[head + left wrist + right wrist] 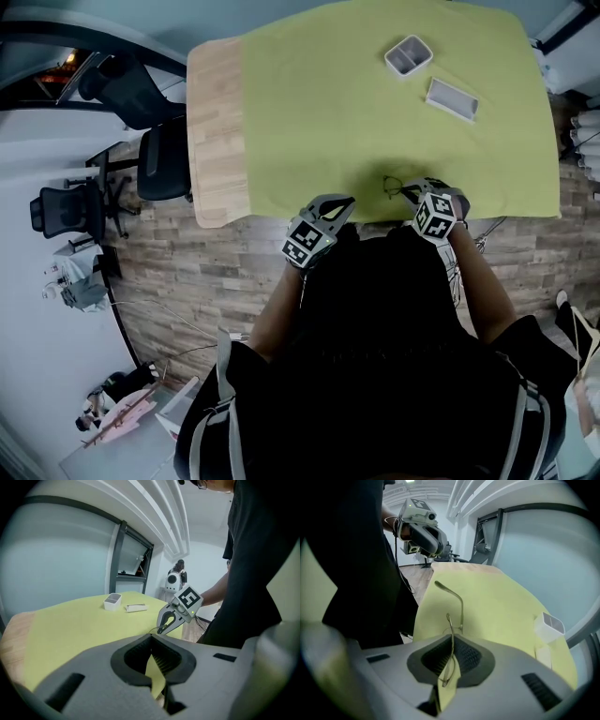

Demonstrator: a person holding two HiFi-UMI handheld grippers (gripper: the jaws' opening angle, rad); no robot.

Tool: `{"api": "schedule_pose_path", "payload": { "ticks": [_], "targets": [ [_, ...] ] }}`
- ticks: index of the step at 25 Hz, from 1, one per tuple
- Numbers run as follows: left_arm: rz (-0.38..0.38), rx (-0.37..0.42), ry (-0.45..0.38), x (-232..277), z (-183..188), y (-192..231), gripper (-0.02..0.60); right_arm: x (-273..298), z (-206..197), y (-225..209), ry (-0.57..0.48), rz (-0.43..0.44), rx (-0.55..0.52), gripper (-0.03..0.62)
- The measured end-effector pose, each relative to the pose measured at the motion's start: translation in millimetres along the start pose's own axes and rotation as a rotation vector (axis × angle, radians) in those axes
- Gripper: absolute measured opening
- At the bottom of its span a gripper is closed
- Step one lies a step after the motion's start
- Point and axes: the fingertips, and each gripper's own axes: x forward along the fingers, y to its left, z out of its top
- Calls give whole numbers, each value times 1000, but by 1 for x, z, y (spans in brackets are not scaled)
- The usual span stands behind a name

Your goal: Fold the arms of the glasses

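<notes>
Thin wire-framed glasses (450, 660) are pinched by the front frame in my right gripper (451, 641), which is shut on them. One arm (461, 605) sticks out unfolded over the yellow-green cloth. In the head view the glasses (393, 186) hang at the table's near edge, just left of the right gripper (413, 190). My left gripper (341, 203) hovers a short way to the left, apart from the glasses, its jaws shut on nothing. From the left gripper (151, 639) I see the right gripper (165, 623) ahead of me, with a bit of wire (153, 631) below it.
The yellow-green cloth (337, 112) covers most of a wooden table (214, 131). A small white box (409, 55) and its flat lid (452, 99) lie at the far right. Office chairs (141, 122) stand to the left of the table. The person's dark torso fills the near side.
</notes>
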Motion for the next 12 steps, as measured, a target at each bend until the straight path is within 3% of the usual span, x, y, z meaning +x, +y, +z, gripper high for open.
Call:
{"api": "schedule_pose_path", "payload": {
  "ticks": [12],
  "targets": [
    [31, -26, -16, -9, -4, 3, 18, 37, -6, 8, 57, 76, -33, 37]
  ]
}}
